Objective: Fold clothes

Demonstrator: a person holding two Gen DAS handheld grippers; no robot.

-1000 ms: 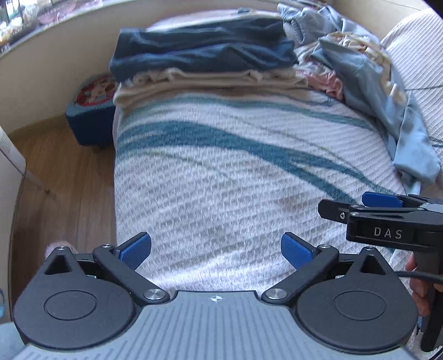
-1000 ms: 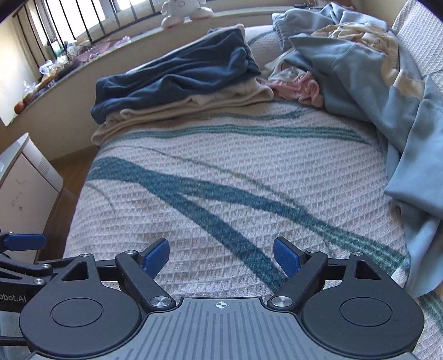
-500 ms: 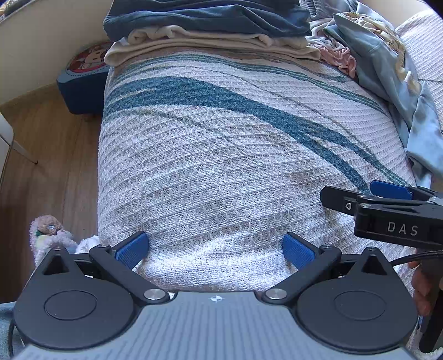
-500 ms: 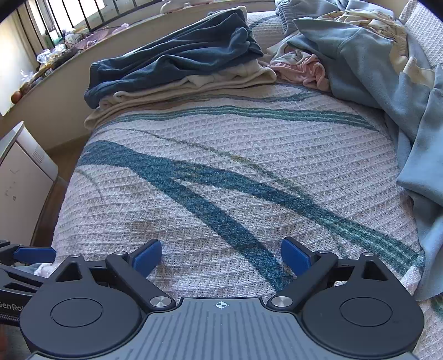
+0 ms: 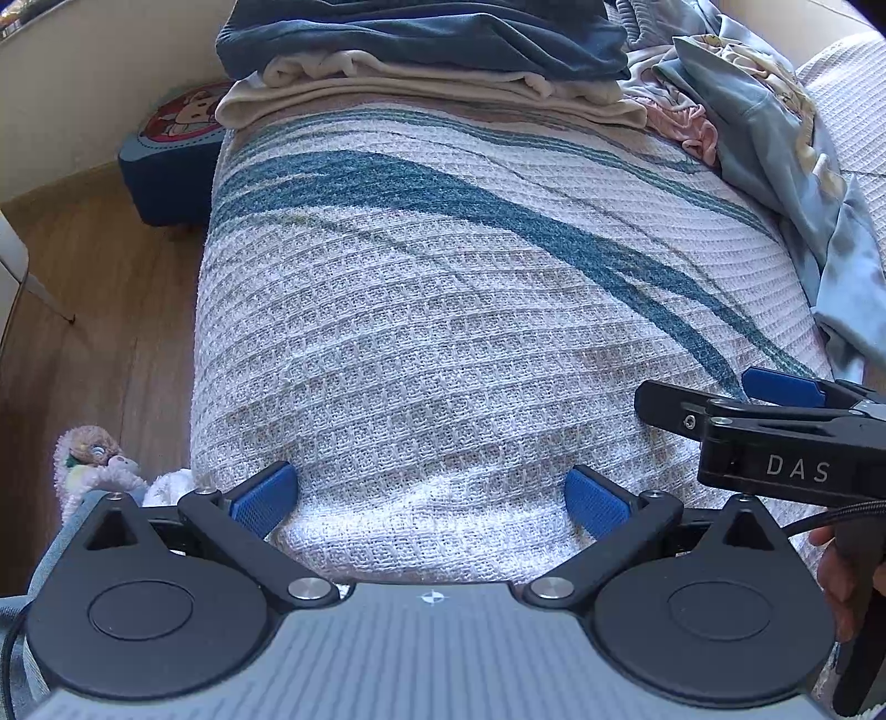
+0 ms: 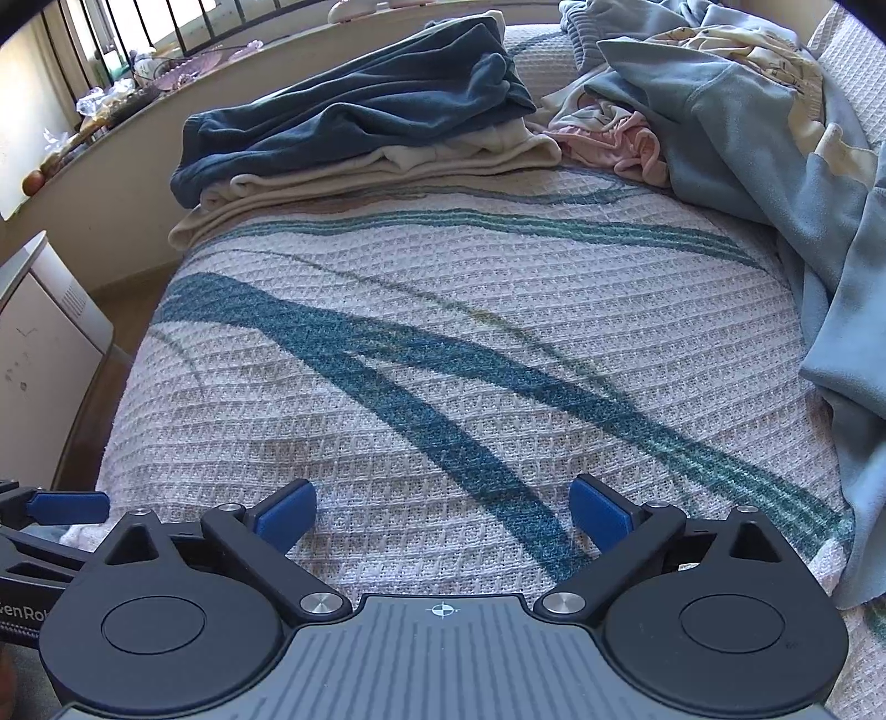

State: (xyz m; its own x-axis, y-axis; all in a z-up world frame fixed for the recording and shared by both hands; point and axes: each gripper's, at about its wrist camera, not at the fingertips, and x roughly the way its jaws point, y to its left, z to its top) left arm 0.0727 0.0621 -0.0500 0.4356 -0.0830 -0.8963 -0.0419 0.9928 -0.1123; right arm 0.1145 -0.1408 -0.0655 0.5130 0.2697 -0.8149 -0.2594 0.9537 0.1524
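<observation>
A folded stack sits at the far end of the bed: a dark blue garment [image 6: 354, 116] [image 5: 421, 33] on top of cream ones [image 6: 382, 166] [image 5: 432, 94]. To its right lies an unfolded heap with a light blue sweatshirt [image 6: 736, 138] [image 5: 775, 138] and a pink piece [image 6: 620, 144] [image 5: 686, 122]. My left gripper [image 5: 432, 495] hovers open over the near edge of the waffle blanket [image 5: 470, 310], holding nothing. My right gripper [image 6: 443, 509] is open and empty too, low over the blanket [image 6: 443, 332]. In the left wrist view the right gripper appears side-on at the right edge.
A wooden floor [image 5: 83, 288] lies left of the bed, with a blue stool [image 5: 166, 160] and a plush toy [image 5: 94, 459] on it. A white cabinet [image 6: 39, 354] stands at the left. A window sill [image 6: 138, 88] with small items runs behind.
Both grippers have drawn closer to the blanket and tipped downward, so the folded stack moved up in each view. Both stay open.
</observation>
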